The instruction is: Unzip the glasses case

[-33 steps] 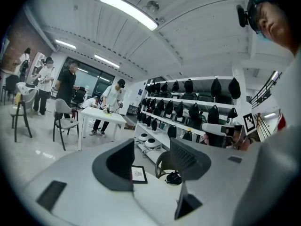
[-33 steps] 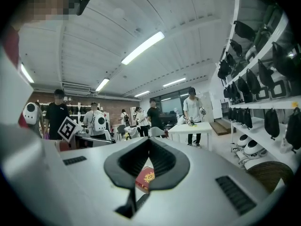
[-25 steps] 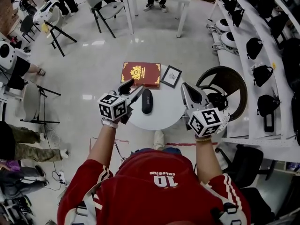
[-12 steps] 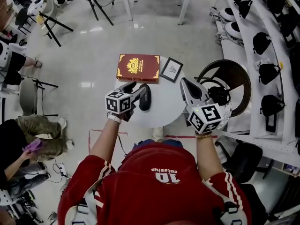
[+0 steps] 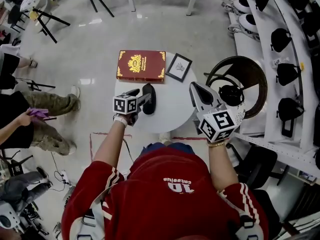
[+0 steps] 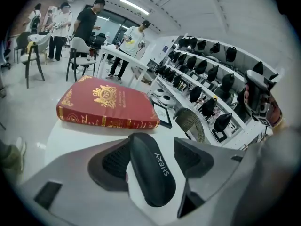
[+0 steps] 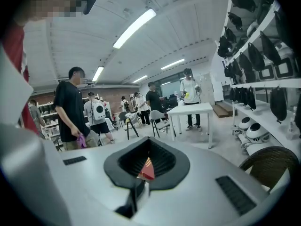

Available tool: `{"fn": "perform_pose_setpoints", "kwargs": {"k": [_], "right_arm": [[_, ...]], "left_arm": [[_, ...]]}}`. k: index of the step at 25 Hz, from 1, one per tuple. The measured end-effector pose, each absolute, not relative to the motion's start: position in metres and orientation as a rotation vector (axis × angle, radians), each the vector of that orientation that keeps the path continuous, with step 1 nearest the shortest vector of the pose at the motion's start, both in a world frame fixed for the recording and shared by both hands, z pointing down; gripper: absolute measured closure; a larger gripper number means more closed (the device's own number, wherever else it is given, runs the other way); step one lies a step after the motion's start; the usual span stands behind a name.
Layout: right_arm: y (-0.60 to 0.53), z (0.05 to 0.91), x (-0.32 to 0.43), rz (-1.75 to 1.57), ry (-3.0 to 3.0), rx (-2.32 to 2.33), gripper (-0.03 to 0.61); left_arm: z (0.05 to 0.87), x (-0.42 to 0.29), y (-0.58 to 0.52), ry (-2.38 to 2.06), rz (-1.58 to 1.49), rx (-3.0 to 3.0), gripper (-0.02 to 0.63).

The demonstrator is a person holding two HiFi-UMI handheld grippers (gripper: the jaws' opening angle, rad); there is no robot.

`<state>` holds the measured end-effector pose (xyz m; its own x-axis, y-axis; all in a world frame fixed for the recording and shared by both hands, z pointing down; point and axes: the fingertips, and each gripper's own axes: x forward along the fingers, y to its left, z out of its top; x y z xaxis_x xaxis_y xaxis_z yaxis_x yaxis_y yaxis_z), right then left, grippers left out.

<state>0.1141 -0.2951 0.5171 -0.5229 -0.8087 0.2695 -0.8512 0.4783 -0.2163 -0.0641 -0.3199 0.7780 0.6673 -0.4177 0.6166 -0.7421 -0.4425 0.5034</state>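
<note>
The black glasses case lies zipped shut on the round white table, in front of a red book. In the left gripper view the case sits lengthwise between the two pads. My left gripper is low at the table, its jaws either side of the case. They have just been opening, and a strip of white table shows between the case and the right-hand pad. My right gripper hangs over the table's right part, apart from the case, its pads together and nothing held.
A red and gold book and a small framed picture lie at the table's far side. A round wicker chair stands at the right, beside shelves of black bags. People stand at the left.
My left gripper has come down to the table and now straddles the case. The right gripper has sunk a little.
</note>
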Motion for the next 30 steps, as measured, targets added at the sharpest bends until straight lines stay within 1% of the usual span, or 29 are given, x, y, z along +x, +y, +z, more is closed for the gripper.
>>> {"fn": "perform_pose_setpoints", "kwargs": {"k": [8,18,25,30], "right_arm": [[-0.291,0.534,0.121,0.522,-2.553,1.455,0.565],[-0.285,0.547,0.125,0.551,-2.53,1.445,0.565],[-0.283,0.551,0.136,0.572,-2.515,1.462,0.565],[-0.283,0.557,0.142,0.6,-2.507,1.473,0.565]], "left_arm": [[0.82,-0.065,-0.32,-0.884,0.597,2.037,0.307],[0.838,-0.039,-0.318,-0.812,0.609,1.988,0.27],[0.848,-0.01,-0.313,-0.761,0.737,1.981,0.27],[0.855,-0.007,-0.314,-0.794,0.819,1.947,0.272]]}}
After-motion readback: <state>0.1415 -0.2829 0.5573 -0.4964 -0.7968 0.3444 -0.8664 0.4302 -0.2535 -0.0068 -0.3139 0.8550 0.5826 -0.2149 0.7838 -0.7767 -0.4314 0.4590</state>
